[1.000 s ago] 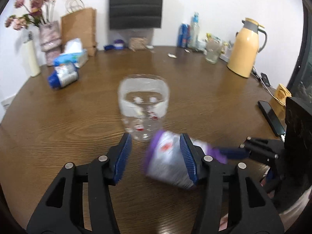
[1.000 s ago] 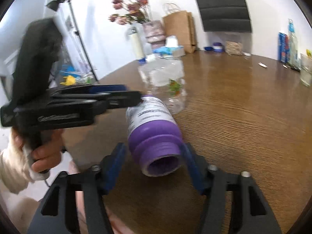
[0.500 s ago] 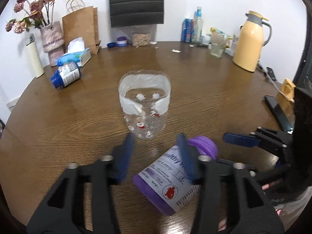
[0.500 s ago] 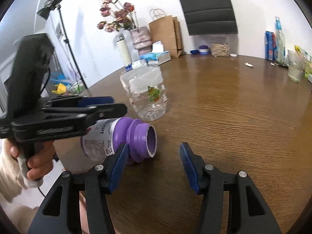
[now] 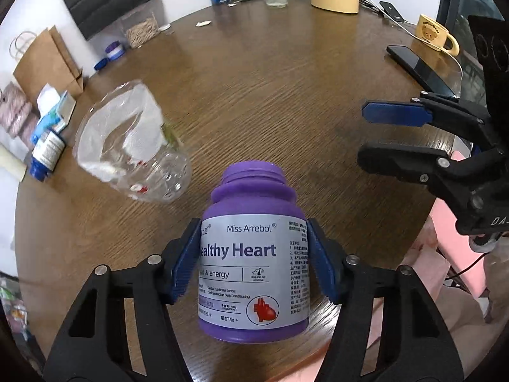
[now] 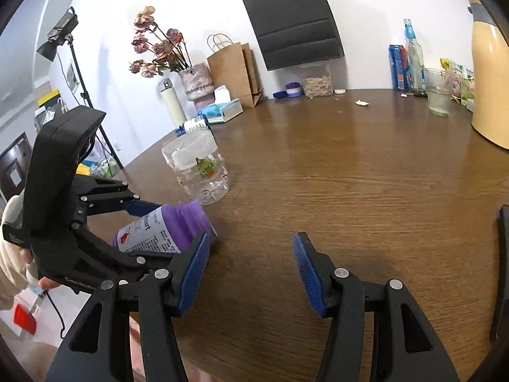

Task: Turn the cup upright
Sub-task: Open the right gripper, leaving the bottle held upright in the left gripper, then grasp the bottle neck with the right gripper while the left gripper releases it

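Observation:
My left gripper (image 5: 251, 264) is shut on a purple open-mouthed bottle (image 5: 254, 261) labelled "Healthy Heart", gripped by its sides and held over the table's near edge. In the right wrist view the bottle (image 6: 159, 229) is tilted, mouth pointing up and right, in the left gripper (image 6: 136, 222). My right gripper (image 6: 251, 270) is open and empty, just right of the bottle; it also shows in the left wrist view (image 5: 394, 133). A clear plastic cup (image 5: 130, 143) stands upright on the table behind the bottle (image 6: 198, 168).
On the round wooden table (image 6: 350, 175): a yellow jug (image 6: 490, 73), a glass (image 6: 439, 92), a phone (image 5: 420, 67), a yellow mug (image 5: 434, 33), a tissue box (image 6: 222, 111), a paper bag (image 6: 235, 73), a flower vase (image 6: 194, 79) and a lying blue-capped bottle (image 5: 47, 152).
The right gripper let go of the purple bottle and drew back to the right. The left gripper closed on the bottle, lifted it and turned it from lying toward upright.

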`<control>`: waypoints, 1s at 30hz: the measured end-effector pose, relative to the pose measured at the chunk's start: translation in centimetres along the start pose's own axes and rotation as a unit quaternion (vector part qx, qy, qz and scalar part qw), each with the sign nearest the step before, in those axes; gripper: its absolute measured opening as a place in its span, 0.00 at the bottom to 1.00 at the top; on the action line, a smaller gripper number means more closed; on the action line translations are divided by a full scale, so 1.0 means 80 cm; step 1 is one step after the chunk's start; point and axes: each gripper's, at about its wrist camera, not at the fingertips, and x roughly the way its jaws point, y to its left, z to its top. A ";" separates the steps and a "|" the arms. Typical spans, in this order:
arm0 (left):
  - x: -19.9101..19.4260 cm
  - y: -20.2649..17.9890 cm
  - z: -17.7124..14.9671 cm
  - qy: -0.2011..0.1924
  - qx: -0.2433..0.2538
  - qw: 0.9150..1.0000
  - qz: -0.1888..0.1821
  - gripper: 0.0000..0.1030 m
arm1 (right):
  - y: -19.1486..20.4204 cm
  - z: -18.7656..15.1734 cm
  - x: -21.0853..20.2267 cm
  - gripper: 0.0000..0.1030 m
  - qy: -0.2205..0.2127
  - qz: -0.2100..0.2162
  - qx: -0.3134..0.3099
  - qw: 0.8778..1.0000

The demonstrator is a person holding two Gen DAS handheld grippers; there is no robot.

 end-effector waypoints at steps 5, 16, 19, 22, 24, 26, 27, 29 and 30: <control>-0.058 0.004 0.015 -0.128 -0.003 0.992 0.013 0.58 | -0.010 0.028 -0.022 0.71 -0.037 0.057 0.030 0.997; -0.131 0.011 0.075 -0.366 0.033 0.929 0.032 0.58 | -0.010 0.177 -0.020 0.89 -0.053 0.252 0.077 0.963; -0.128 0.022 0.092 -0.373 0.044 0.926 0.033 0.58 | -0.012 0.205 0.003 0.65 -0.046 0.254 0.094 0.962; -0.119 0.042 0.114 -0.368 0.050 0.928 0.023 0.58 | -0.017 0.222 0.017 0.66 -0.057 0.224 0.092 0.969; -0.110 0.065 0.129 -0.364 0.045 0.930 -0.022 0.63 | -0.014 0.229 0.023 0.66 -0.063 0.191 0.077 0.977; -0.100 0.088 0.139 -0.370 0.040 0.927 -0.047 0.71 | -0.013 0.230 0.027 0.66 -0.066 0.154 0.050 0.985; -0.092 0.096 0.143 -0.373 0.036 0.925 -0.063 0.73 | -0.012 0.231 0.032 0.66 -0.066 0.142 0.041 0.987; -0.070 0.118 0.152 -0.368 0.023 0.924 -0.102 0.75 | -0.011 0.233 0.043 0.66 -0.064 0.121 0.028 0.990; -0.059 0.124 0.155 -0.360 0.016 0.926 -0.113 0.77 | -0.010 0.233 0.051 0.66 -0.059 0.109 0.022 0.992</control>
